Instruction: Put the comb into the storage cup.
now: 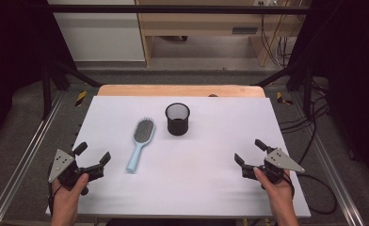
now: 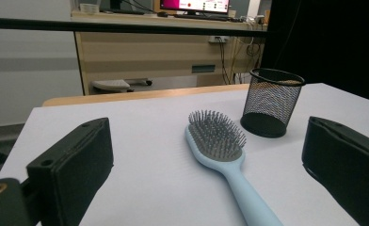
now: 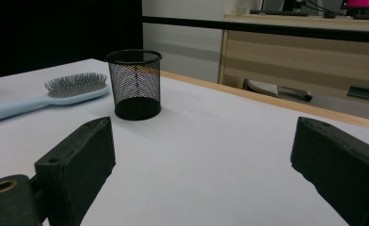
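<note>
A light blue hairbrush (image 1: 140,143) lies flat on the white table top (image 1: 206,179), bristles up, handle toward the near edge. Just right of its head stands a black mesh cup (image 1: 178,118), upright. My left gripper (image 1: 92,154) rests at the near left, open, nothing between its jaws, a short way left of the brush handle. In the left gripper view the hairbrush (image 2: 222,153) and the mesh cup (image 2: 271,101) lie ahead of the wide-apart jaws. My right gripper (image 1: 250,151) sits open at the near right. Its view shows the mesh cup (image 3: 134,83) and the hairbrush (image 3: 55,96) at left.
A wooden strip (image 1: 180,90) edges the table's far side. Beyond it are a wooden desk (image 1: 206,28) and hanging cables (image 1: 279,40). Metal rails (image 1: 22,155) run along both sides. A cable (image 1: 321,188) trails from the right gripper.
</note>
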Demonstrator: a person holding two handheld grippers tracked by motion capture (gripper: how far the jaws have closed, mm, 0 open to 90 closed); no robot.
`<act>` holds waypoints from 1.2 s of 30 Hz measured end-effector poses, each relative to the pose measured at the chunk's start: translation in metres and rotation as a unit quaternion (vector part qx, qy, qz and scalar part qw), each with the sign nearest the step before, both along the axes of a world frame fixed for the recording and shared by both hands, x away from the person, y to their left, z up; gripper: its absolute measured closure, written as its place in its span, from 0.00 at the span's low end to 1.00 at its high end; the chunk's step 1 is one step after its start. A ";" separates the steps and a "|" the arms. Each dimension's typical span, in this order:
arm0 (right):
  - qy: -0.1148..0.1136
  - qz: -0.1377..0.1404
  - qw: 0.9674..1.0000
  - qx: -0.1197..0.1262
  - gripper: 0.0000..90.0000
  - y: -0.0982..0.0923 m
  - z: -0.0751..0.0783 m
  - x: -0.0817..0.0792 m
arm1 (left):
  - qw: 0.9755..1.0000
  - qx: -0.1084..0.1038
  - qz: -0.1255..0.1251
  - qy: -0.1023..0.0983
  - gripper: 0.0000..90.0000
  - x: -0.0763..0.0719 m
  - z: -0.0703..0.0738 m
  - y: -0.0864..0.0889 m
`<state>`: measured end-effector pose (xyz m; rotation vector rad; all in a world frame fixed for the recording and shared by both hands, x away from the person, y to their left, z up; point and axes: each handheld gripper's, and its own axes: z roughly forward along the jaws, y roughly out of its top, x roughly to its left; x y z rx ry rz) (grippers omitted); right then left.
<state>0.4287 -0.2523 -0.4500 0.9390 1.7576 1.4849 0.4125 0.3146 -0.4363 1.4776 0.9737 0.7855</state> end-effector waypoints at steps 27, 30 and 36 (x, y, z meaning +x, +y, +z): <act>0.021 -0.022 1.000 -0.009 0.08 -0.003 -0.005 0.001 | 0.995 0.036 -0.081 0.050 0.48 0.009 0.003 -0.060; 0.022 -0.028 0.999 -0.006 0.08 -0.004 -0.005 0.001 | 0.993 0.048 -0.088 0.057 0.66 0.013 0.006 -0.067; 0.025 -0.030 0.999 -0.005 0.08 -0.006 -0.006 0.003 | 0.987 0.084 -0.107 0.082 0.86 0.026 0.010 -0.084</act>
